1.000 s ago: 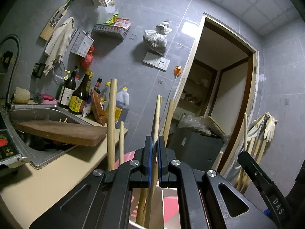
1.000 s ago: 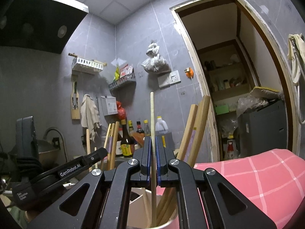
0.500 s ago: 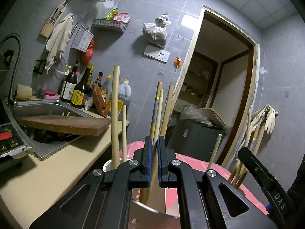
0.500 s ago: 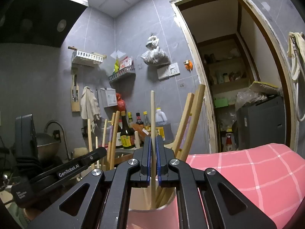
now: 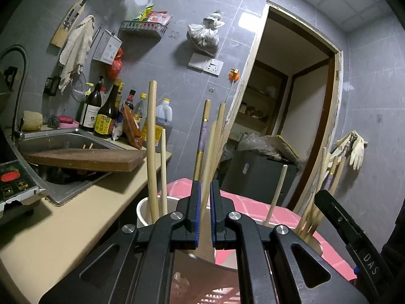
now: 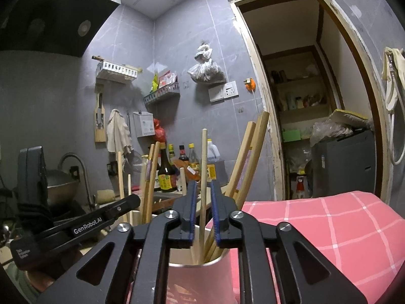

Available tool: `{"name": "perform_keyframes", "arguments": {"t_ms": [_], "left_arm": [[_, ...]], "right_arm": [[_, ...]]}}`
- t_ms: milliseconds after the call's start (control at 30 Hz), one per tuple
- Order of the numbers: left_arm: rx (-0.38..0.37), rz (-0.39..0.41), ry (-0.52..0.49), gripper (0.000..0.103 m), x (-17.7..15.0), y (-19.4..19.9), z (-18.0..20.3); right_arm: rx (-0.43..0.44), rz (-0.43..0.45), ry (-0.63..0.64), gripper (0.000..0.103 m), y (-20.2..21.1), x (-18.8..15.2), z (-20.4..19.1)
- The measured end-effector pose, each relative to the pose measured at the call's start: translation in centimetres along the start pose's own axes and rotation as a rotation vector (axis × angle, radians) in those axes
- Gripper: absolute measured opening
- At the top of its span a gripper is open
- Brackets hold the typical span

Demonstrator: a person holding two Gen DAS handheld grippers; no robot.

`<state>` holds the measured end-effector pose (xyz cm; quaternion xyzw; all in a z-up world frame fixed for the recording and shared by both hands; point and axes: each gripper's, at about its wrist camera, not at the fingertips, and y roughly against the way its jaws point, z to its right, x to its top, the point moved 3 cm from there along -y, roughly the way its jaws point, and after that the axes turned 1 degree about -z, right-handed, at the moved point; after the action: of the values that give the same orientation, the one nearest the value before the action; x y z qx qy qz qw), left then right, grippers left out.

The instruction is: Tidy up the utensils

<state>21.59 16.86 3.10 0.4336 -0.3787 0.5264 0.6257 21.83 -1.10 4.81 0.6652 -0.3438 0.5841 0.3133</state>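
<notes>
Left wrist: left gripper (image 5: 205,215) clenched on a chopstick (image 5: 211,152) above white holder (image 5: 141,209) | Right wrist: right gripper (image 6: 202,212) jaws just opening, releasing pale chopstick (image 6: 203,177) into pink holder (image 6: 222,273); next: withdraw clear, likely without tipping it.

Left gripper (image 5: 204,190), seen from behind: jaws nearly closed, a narrow gap between the blue pads, with a pale chopstick (image 5: 211,157) rising through the gap; whether the pads press it cannot be told. A white cup (image 5: 143,209) to the left holds two wooden sticks (image 5: 153,136). A second cup (image 5: 317,245) to the right holds further chopsticks. Pink checked cloth (image 5: 243,200) lies beyond. Bench (image 5: 63,223) at left with sink (image 5: 63,136), wooden cutting board (image 5: 83,159) across it, and sauce bottles (image 5: 103,116). The other gripper (image 5: 351,233) enters at lower right.
</notes>
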Motion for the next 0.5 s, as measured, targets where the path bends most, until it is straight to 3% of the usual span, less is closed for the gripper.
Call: {"name": "perform_keyframes", "arguments": {"t_ms": [33,200,300,400,500], "left_arm": [[0.0,0.001,-0.001,0.005,0.0,0.1,0.1],[-0.001,0.01,-0.004,0.018,0.2,0.7,0.3],[0.003,0.021,-0.015,0.019,0.3,1.4,0.7],[0.018,0.032,-0.036,0.033,0.5,2.3,1.3],[0.033,0.037,-0.053,0.036,0.6,3.2,1.7]], "right_arm": [[-0.001,0.002,0.001,0.023,0.1,0.0,0.0],[-0.01,0.019,0.015,0.024,1.1,0.2,-0.1],[-0.023,0.034,0.022,0.024,1.9,0.5,0.0],[-0.038,0.05,0.022,0.032,2.9,1.0,0.2],[-0.057,0.059,0.012,0.043,4.1,1.4,0.7]]}}
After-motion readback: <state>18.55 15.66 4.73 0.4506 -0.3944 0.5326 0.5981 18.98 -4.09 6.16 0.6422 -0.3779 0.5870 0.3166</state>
